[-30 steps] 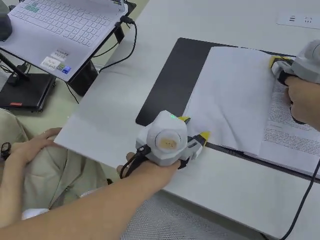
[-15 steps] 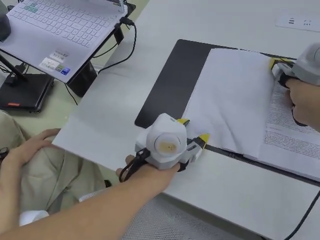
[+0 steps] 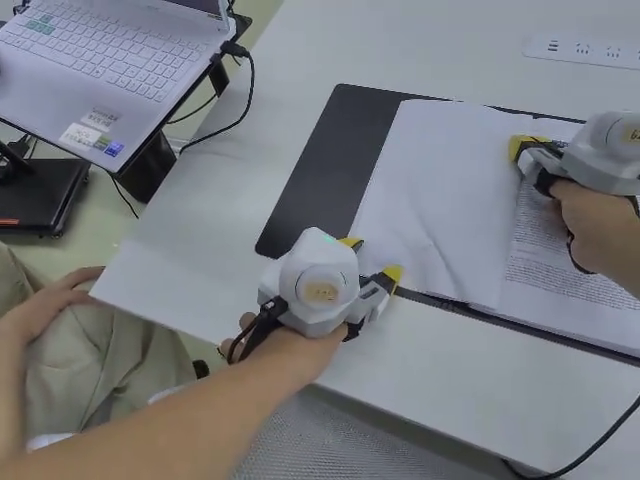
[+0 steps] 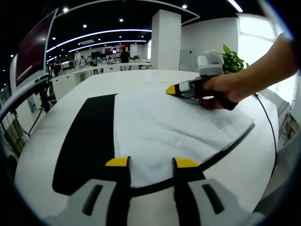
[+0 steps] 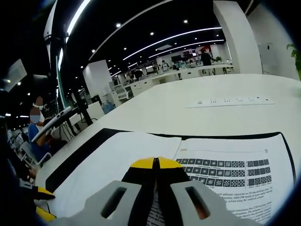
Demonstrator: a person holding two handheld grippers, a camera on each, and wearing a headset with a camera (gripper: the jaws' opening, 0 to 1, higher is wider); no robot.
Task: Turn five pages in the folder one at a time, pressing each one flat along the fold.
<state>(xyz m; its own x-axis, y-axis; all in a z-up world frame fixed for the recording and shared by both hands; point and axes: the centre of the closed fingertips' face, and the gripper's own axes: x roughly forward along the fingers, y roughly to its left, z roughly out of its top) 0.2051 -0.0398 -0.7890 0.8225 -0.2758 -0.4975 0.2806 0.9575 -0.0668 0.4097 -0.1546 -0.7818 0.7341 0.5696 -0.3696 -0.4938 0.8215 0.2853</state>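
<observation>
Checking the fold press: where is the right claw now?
In the head view the right claw sits at the far right, shut yellow tips at the fold of the open black folder, between the blank white page and the printed page.

Bright even ceiling light; soft shadows; fisheye edges warped.

One folder (image 3: pixel 318 172) lies open on the tabletop (image 3: pixel 440 40), and two of its sheets show: one blank page (image 3: pixel 440 190) on the left and one printed page (image 3: pixel 560 275) on the right. There are two grippers, the left gripper (image 3: pixel 371 258) near and the right gripper (image 3: pixel 526 151) far. One laptop (image 3: pixel 110 60) is far left, one white socket strip (image 3: pixel 585 50) is far right, and one green plant (image 4: pixel 233 58) appears in the left gripper view.
</observation>
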